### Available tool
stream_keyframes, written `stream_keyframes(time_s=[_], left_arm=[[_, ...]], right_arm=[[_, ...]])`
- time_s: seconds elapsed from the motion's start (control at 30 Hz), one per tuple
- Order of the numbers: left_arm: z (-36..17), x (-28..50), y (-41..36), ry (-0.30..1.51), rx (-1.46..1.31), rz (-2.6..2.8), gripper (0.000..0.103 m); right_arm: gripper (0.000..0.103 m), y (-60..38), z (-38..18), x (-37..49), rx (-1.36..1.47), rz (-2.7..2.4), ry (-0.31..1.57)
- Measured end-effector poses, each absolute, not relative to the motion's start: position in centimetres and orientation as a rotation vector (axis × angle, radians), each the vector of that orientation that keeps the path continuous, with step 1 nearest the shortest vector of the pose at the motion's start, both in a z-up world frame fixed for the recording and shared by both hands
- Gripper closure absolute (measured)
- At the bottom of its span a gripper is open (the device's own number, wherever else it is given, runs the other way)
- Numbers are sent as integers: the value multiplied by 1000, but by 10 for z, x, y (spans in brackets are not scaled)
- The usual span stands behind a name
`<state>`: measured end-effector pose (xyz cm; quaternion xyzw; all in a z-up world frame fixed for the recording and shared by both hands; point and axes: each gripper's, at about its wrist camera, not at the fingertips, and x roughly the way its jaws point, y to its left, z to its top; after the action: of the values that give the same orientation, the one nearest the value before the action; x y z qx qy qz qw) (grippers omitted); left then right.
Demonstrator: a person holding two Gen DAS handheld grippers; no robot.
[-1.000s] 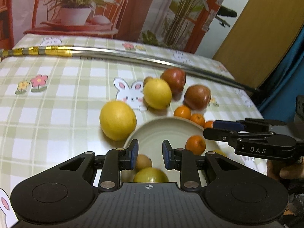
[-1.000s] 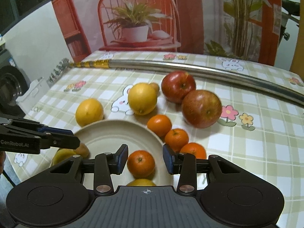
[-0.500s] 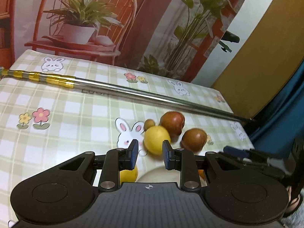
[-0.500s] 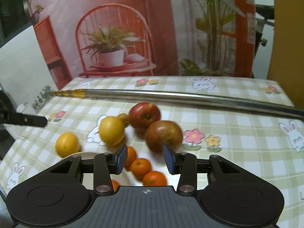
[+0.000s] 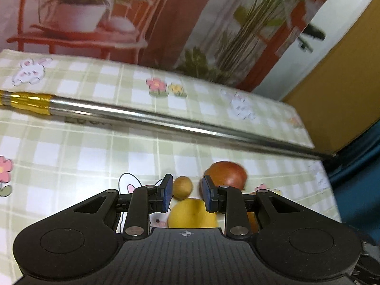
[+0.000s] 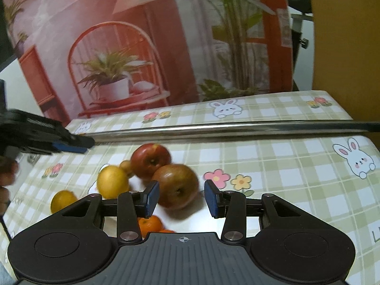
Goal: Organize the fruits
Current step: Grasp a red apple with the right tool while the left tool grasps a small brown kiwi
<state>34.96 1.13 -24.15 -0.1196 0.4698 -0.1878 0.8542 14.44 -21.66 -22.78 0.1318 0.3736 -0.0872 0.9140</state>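
Observation:
In the left wrist view my left gripper point(image 5: 185, 196) is open and empty above the table; a small brown fruit point(image 5: 182, 187) and a lemon point(image 5: 192, 213) show between its fingers, a red apple point(image 5: 226, 174) to the right. In the right wrist view my right gripper point(image 6: 181, 198) is open and empty, with a brownish apple point(image 6: 177, 185) beyond its fingers. Behind it lie a red apple point(image 6: 150, 160), a small brown fruit point(image 6: 125, 166), two lemons point(image 6: 112, 181) point(image 6: 62, 200) and mandarins point(image 6: 150, 224). The left gripper point(image 6: 71, 146) shows at the left.
A long metal rod point(image 5: 166, 121) with a gold-taped end lies across the checked tablecloth behind the fruit; it also shows in the right wrist view point(image 6: 225, 128). A printed backdrop point(image 6: 118, 59) stands behind the table. The table's right edge point(image 5: 327, 166) is near.
Both grippers have risen and pulled back from the plate, which has dropped out of view. The right gripper's jaws have opened wider. The fruit on the cloth has not moved.

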Motion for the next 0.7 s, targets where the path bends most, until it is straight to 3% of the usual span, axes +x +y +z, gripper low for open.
stream_keyframes(time_s=[0.7], left_arm=[[-284, 380, -1, 1075, -231, -450, 75]], right_arm=[[63, -247, -249, 146, 349, -216, 805]])
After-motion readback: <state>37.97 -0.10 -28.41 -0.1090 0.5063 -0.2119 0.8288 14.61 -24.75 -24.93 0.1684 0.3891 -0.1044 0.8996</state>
